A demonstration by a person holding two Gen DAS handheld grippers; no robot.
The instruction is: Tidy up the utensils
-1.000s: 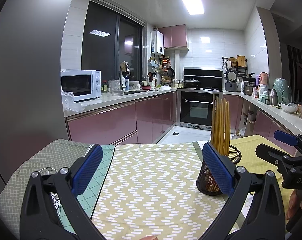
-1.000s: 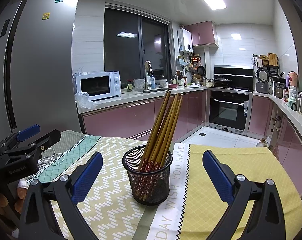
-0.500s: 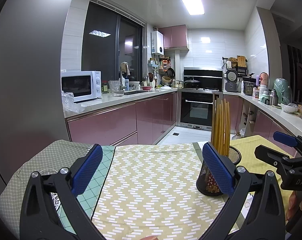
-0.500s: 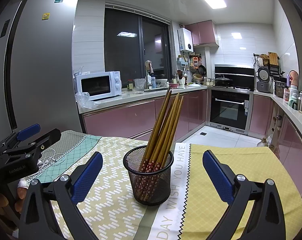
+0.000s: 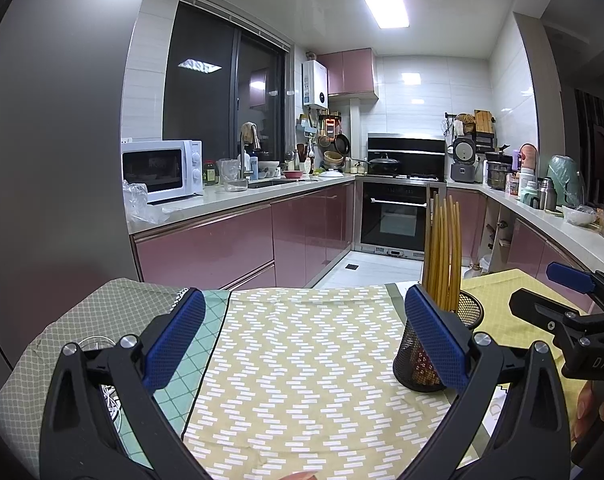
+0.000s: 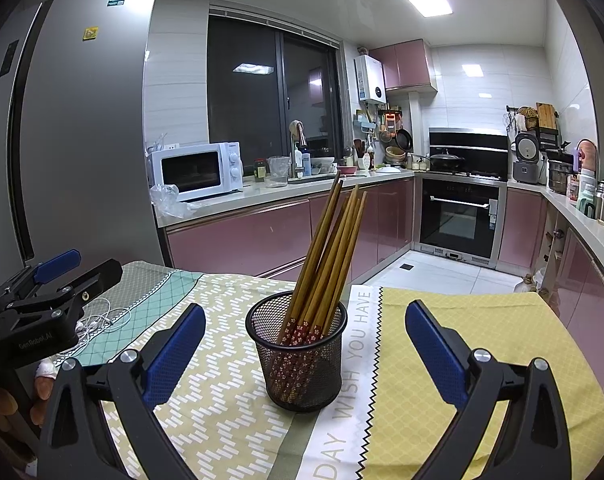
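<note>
A black mesh cup (image 6: 302,356) stands on the patterned tablecloth (image 6: 230,412) and holds several wooden chopsticks (image 6: 330,248) that lean to the right, red patterned ends down. My right gripper (image 6: 302,344) is open, its blue pads on either side of the cup and nearer the camera. In the left wrist view the same mesh cup (image 5: 468,312) sits behind the right pad, with the chopsticks (image 5: 444,252) upright above it. My left gripper (image 5: 302,336) is open over bare cloth, nothing between its fingers. Each gripper shows at the edge of the other's view.
A white earphone cable (image 6: 102,316) lies on the green cloth at the table's left. Behind the table run pink kitchen cabinets (image 5: 230,244), a microwave (image 5: 162,170), an oven (image 5: 394,220) and a grey fridge (image 6: 82,140). A hand (image 5: 594,404) holds the right tool.
Both grippers stay open. The view from each has shifted only slightly; the cup and chopsticks stand where they were.
</note>
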